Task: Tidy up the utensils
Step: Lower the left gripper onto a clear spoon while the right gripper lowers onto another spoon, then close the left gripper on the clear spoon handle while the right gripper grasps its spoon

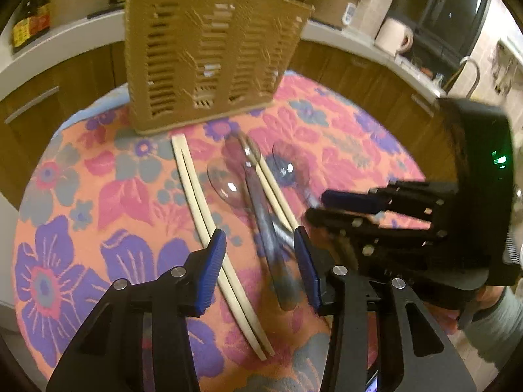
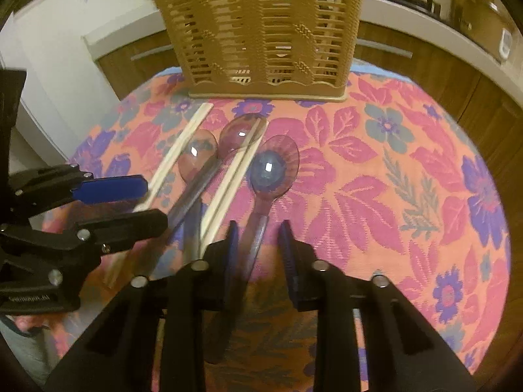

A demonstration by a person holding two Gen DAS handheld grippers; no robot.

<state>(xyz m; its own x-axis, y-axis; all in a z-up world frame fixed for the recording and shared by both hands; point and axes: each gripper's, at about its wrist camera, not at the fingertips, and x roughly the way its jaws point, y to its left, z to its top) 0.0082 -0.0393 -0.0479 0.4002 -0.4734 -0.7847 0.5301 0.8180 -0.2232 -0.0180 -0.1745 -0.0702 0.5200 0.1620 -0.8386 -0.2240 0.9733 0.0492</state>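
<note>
A tan slotted utensil holder (image 1: pixel 212 65) (image 2: pixel 261 32) stands at the far side of the floral tablecloth (image 1: pixel 81 196) (image 2: pixel 392 196). In front of it lie two pairs of pale chopsticks (image 1: pixel 202 212) (image 2: pixel 228 179) and three clear plastic spoons (image 1: pixel 225 184) (image 2: pixel 274 166). My left gripper (image 1: pixel 261 261) (image 2: pixel 153 202) is open low over the cloth, straddling the left chopstick pair and a spoon handle (image 1: pixel 278 261). My right gripper (image 2: pixel 260 251) (image 1: pixel 318 209) is open, with the rightmost spoon's handle (image 2: pixel 258 228) between its pads and a gap on both sides.
The table is round, with its edge just beyond the holder. Behind it run wooden cabinets (image 1: pixel 359 75) under a white counter holding a rice cooker (image 1: pixel 330 0), a pale mug (image 1: pixel 392 34) and a dark appliance (image 1: pixel 441 9). A person's sleeve (image 1: pixel 490 326) shows at lower right.
</note>
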